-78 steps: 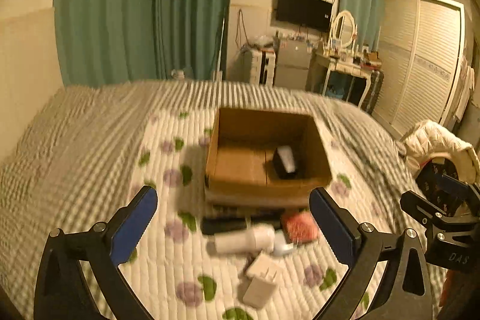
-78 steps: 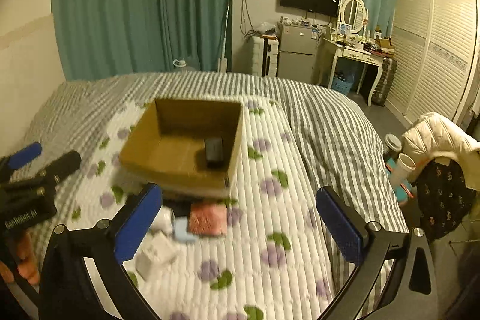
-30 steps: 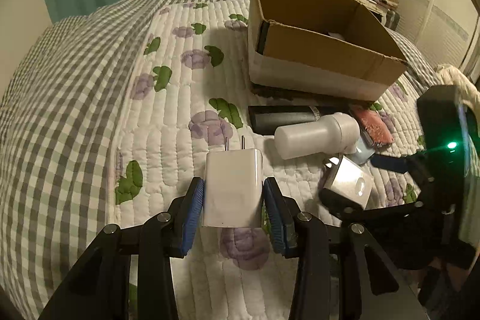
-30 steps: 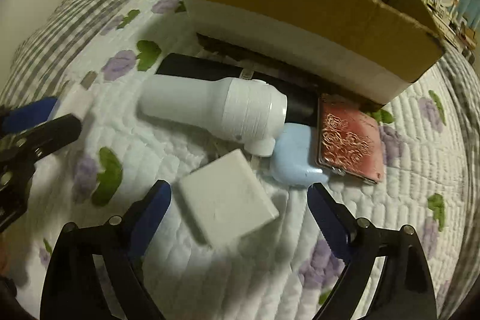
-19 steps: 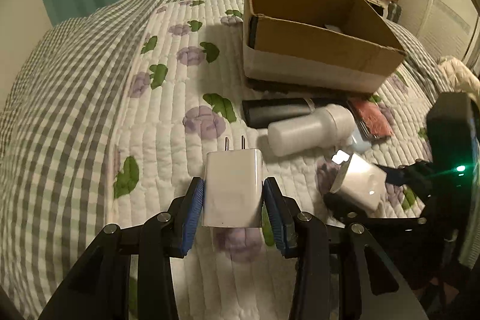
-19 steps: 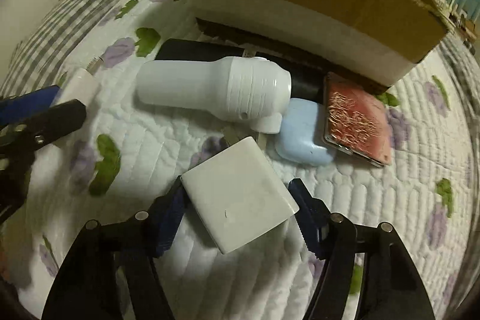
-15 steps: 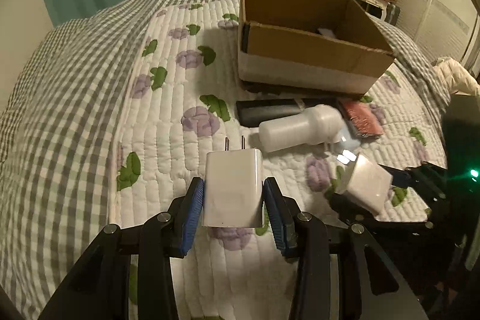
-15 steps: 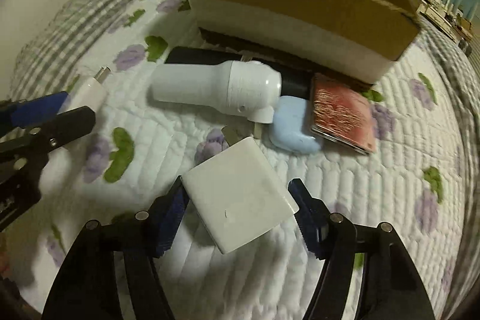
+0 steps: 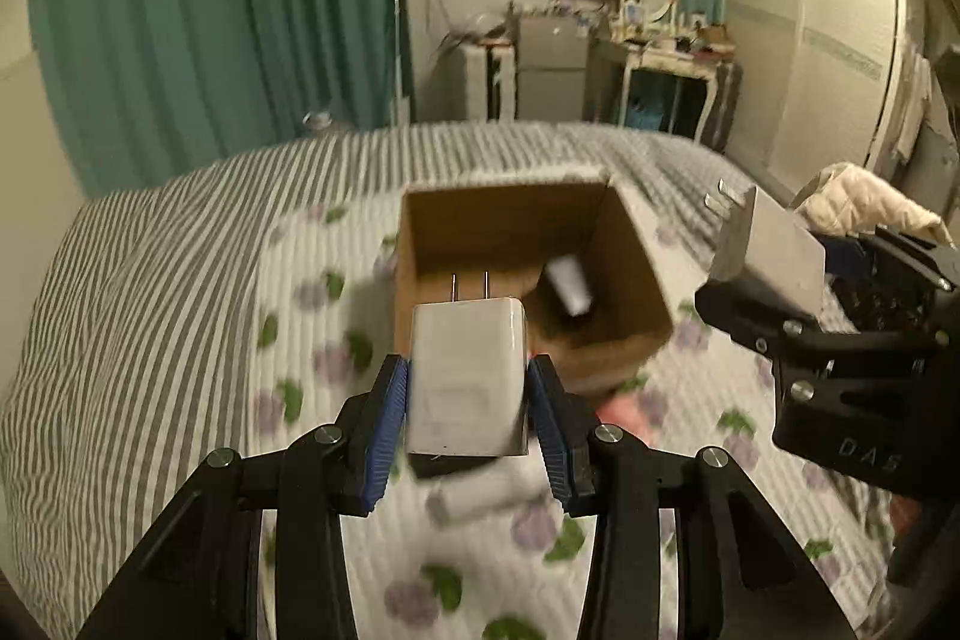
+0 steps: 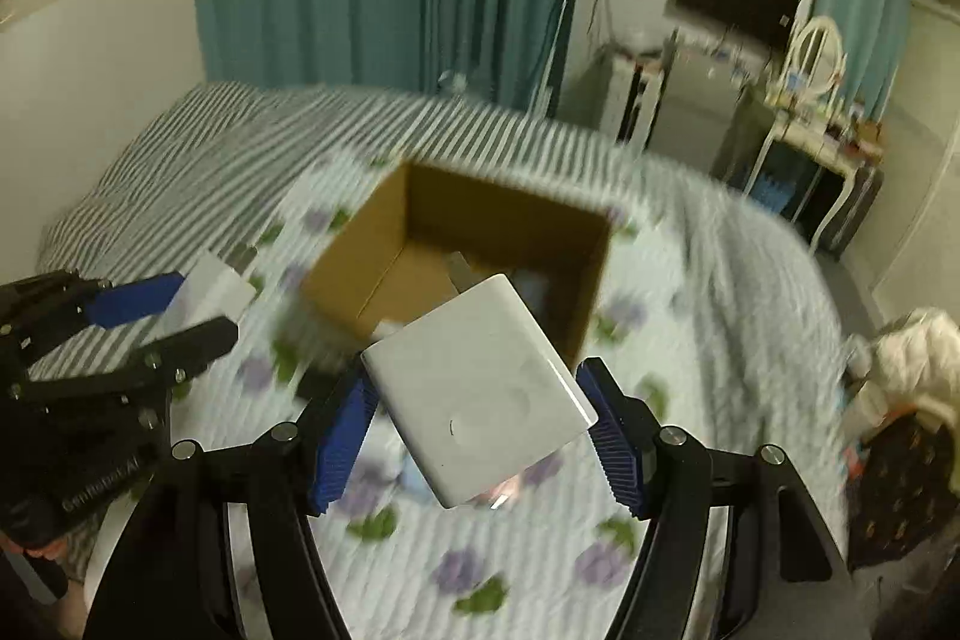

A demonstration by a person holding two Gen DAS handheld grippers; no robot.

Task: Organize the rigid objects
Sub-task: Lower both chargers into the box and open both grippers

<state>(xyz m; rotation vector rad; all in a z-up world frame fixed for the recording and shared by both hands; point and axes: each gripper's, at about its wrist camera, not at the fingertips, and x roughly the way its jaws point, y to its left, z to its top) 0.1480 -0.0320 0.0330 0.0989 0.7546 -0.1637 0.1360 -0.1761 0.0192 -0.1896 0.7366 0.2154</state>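
My left gripper [image 9: 468,400] is shut on a small white plug charger [image 9: 467,376], prongs pointing forward, held above the bed in front of the open cardboard box [image 9: 630,244]. My right gripper [image 10: 477,436] is shut on a larger white square charger [image 10: 480,388], held in the air near the box [image 10: 384,244]. The right gripper with its charger [image 9: 768,244] shows at the right of the left wrist view; the left gripper [image 10: 174,310] shows at the left of the right wrist view. A dark item with a white part [image 9: 567,289] lies in the box.
A white bottle [image 9: 486,493] and a pink item [image 9: 624,409] lie on the flowered quilt [image 9: 312,340] in front of the box. Teal curtains, a dresser and wardrobe stand beyond the bed. A white jacket [image 10: 912,358] lies at the right.
Both grippers have risen from the quilt with their chargers and now look over the box opening. The view is blurred by motion.
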